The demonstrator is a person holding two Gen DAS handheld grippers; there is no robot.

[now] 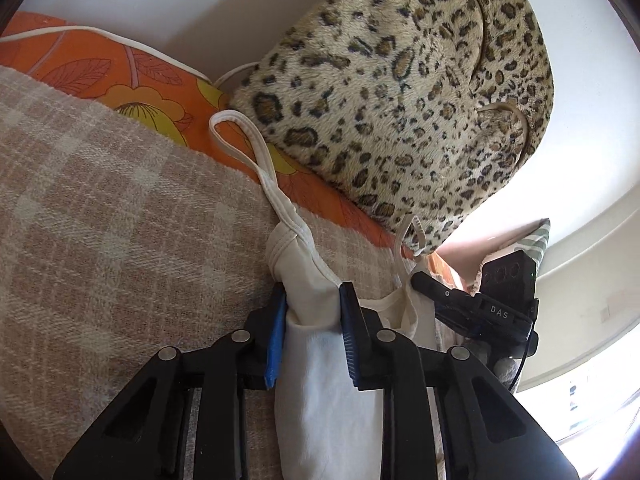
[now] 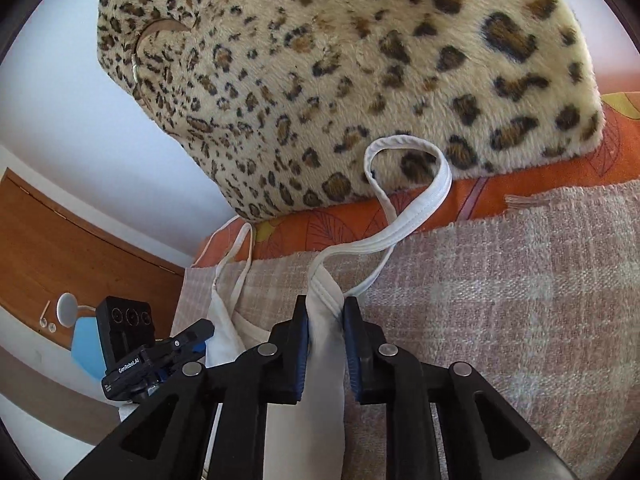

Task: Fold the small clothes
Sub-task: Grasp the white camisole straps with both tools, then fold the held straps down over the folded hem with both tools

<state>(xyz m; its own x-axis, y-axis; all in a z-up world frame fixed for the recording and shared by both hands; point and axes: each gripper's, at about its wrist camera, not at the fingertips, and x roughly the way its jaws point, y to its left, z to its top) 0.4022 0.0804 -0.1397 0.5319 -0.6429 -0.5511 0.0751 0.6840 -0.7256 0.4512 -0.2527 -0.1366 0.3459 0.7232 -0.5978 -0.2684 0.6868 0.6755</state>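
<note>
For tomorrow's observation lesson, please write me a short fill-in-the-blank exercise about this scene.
1. Both grippers are shut on a ____ garment.
2. The leopard-print cushion rests on an ____ floral cloth.
3. The garment's strap forms a ____ against the cushion.

Missing words: white; orange; loop

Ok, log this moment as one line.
left gripper: shut on white top | right gripper: shut on white top | straps toward leopard cushion

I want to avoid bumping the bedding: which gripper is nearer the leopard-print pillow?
Right, though only slightly. The right gripper grips the white top directly below the leopard-print pillow; the left gripper grips it off to the pillow's lower left.
</note>
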